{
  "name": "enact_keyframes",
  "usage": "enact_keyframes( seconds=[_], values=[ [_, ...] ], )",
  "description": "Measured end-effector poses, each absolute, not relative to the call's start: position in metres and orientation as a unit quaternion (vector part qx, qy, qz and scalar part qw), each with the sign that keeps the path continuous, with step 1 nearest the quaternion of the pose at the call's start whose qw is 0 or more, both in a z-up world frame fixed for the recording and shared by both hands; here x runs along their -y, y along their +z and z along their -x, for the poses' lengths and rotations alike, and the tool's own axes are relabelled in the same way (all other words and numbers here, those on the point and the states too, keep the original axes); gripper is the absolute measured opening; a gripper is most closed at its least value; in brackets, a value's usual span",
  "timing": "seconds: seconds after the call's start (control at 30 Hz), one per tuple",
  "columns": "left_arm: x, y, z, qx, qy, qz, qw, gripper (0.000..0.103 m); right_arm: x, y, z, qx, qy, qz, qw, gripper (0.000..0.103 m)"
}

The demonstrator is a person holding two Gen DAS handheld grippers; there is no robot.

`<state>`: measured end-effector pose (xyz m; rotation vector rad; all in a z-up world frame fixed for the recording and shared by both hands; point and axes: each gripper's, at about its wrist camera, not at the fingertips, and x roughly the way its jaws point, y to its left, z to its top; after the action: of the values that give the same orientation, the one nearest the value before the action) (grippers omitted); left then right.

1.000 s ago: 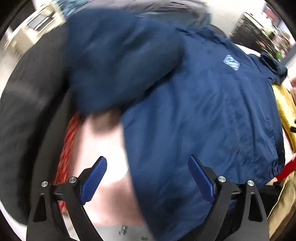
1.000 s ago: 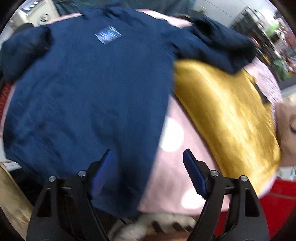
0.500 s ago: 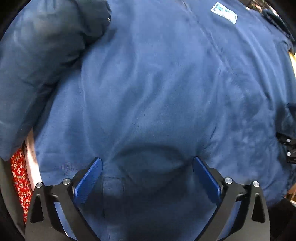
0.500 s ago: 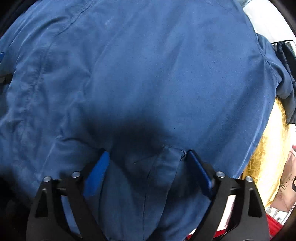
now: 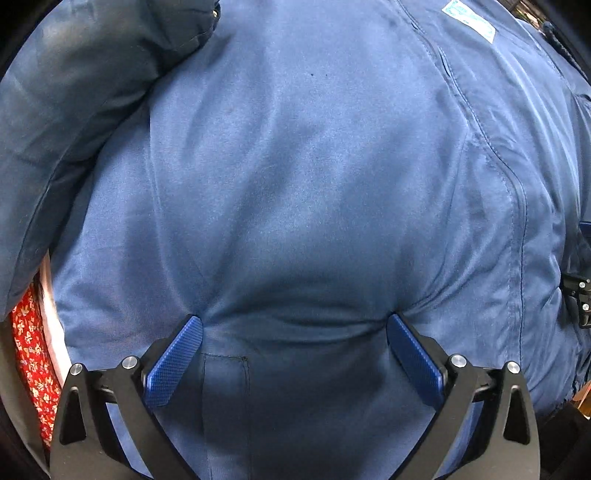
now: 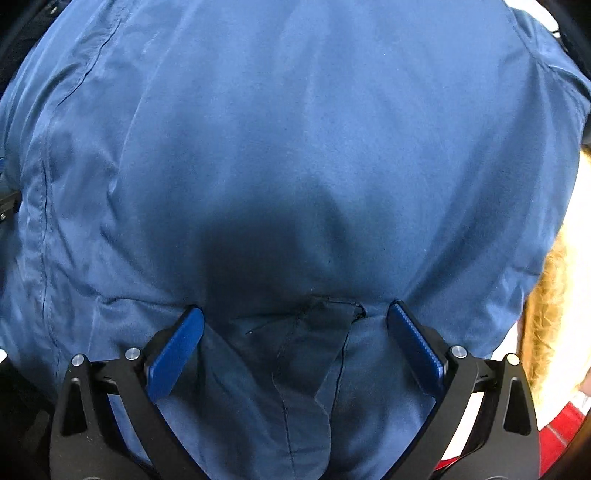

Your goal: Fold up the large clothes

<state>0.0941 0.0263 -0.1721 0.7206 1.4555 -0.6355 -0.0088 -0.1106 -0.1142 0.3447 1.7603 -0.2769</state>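
Your left gripper [image 5: 293,325] pointed down onto the blue jacket [image 5: 314,177], and its two blue fingers [image 5: 173,360] stood wide apart. Their tips pushed into the cloth and made little creases, but they pinched nothing. A small sewn flap [image 5: 225,373] of the jacket lay between them, near the left finger. The jacket lay spread out flat and filled almost all of this view. Its puffy sleeve [image 5: 85,110] was folded over on the far left. A pale label [image 5: 468,22] sat on the jacket at the far right. A red flowery cloth [image 5: 31,354] peeked out from under the jacket at the near left edge. Your right gripper [image 6: 295,323] also pointed down onto the blue jacket [image 6: 295,147], and its jaws were wide apart too, with the last bit of opening just ending. A dark sewn tab [image 6: 325,317] of the jacket sat between its fingers [image 6: 415,347], but they did not squeeze it. A yellow furry thing [image 6: 546,310] showed past the jacket's right edge. Something red [image 6: 557,428] lay at the near right corner.
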Motion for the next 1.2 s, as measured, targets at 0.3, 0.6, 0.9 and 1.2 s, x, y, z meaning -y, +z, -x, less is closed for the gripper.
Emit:
enact_keyframes(
  seconds=[0.3,0.6,0.9,1.2],
  values=[
    [-0.026,-0.168,-0.089,-0.640,-0.266,-0.318,0.647,0.098,0.157,-0.072,-0.035,-0.725,-0.136,-0.183,0.651,0.098],
    [-0.029,-0.134,-0.078,-0.624,-0.263,-0.305,0.670,0.097,0.270,0.012,-0.069,-0.629,-0.313,-0.061,0.708,0.098],
    [-0.015,-0.113,-0.065,-0.602,-0.267,-0.333,0.675,0.097,0.321,-0.004,-0.066,-0.628,-0.349,0.090,0.690,0.078],
    [-0.027,-0.110,-0.054,-0.595,-0.257,-0.342,0.680,0.097,0.355,-0.021,-0.046,-0.634,-0.396,0.042,0.663,0.012]
  ],
)
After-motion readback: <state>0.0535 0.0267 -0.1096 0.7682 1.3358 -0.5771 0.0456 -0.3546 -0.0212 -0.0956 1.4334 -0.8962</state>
